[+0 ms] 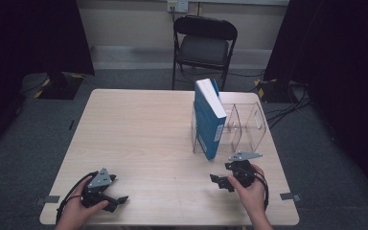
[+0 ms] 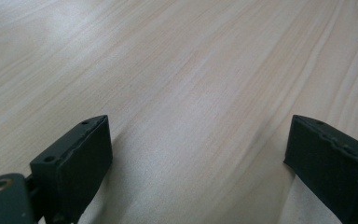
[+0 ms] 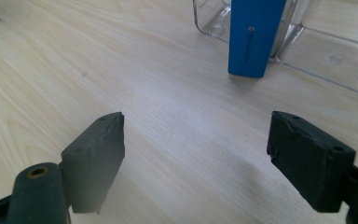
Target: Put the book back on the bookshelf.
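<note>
Pale wood table (image 1: 143,139), pretty bare, and I'll use the blue book as the landmark for everything. Nearest the person's edge, the left gripper (image 1: 117,200) sits low over the tabletop, well off to the left of the book and nearer the camera; in its own view the jaws stand wide apart with only wood grain between them (image 2: 198,154). The right gripper (image 1: 219,182) is held just in front of the book's near end, a bit nearer the person, jaws also spread wide and gripping nothing (image 3: 196,154). From that gripper's view the book's narrow blue end (image 3: 254,35) is straight ahead, a little right of the middle of the gap, apart from the jaws.

The blue book (image 1: 208,120) stands on its edge in the leftmost slot of a clear plastic divider rack (image 1: 249,127), white page block facing up. Its long axis runs front to back along the table, the near end poking out of the rack toward the right gripper. It looks a touch tilted, leaning on the rack wall. The rack's other slots, to the right of the book, hold nothing I can see.

Beyond the book, past the table's far edge, there's a black folding chair (image 1: 204,45) on grey carpet.
</note>
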